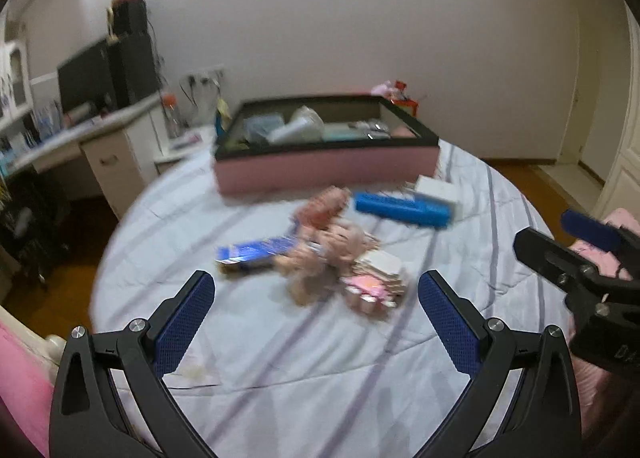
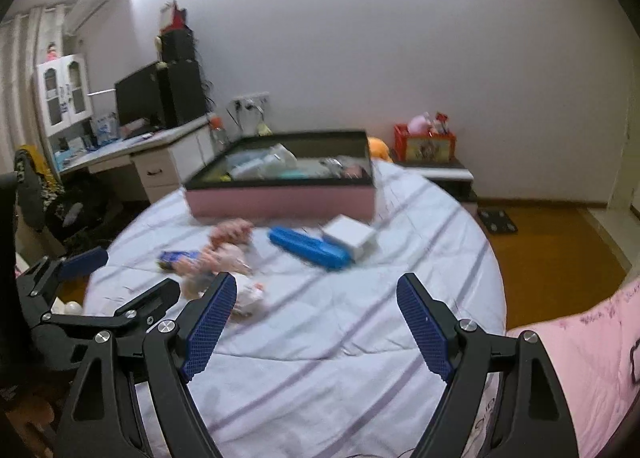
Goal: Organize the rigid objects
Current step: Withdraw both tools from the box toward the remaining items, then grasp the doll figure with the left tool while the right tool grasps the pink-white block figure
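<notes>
Loose objects lie on a striped bed sheet (image 1: 280, 378): a blue case (image 1: 402, 209) (image 2: 308, 248), a white box (image 1: 438, 189) (image 2: 350, 236), a blue packet (image 1: 256, 252) (image 2: 178, 256), a pink plush toy (image 1: 332, 242) (image 2: 224, 254) and a stack of cards (image 1: 378, 278). Behind them stands a pink storage box (image 1: 326, 167) (image 2: 280, 197) with a dark rim, holding several items. My left gripper (image 1: 316, 282) hangs open above the sheet, short of the pile. My right gripper (image 2: 316, 284) is open too, with nothing between its fingers.
A desk (image 2: 132, 149) with a monitor and a white cabinet stands at the left. A red box (image 2: 424, 143) sits on a low shelf by the back wall. A pink quilt (image 2: 580, 358) lies at the right, beside wooden floor (image 2: 552, 258).
</notes>
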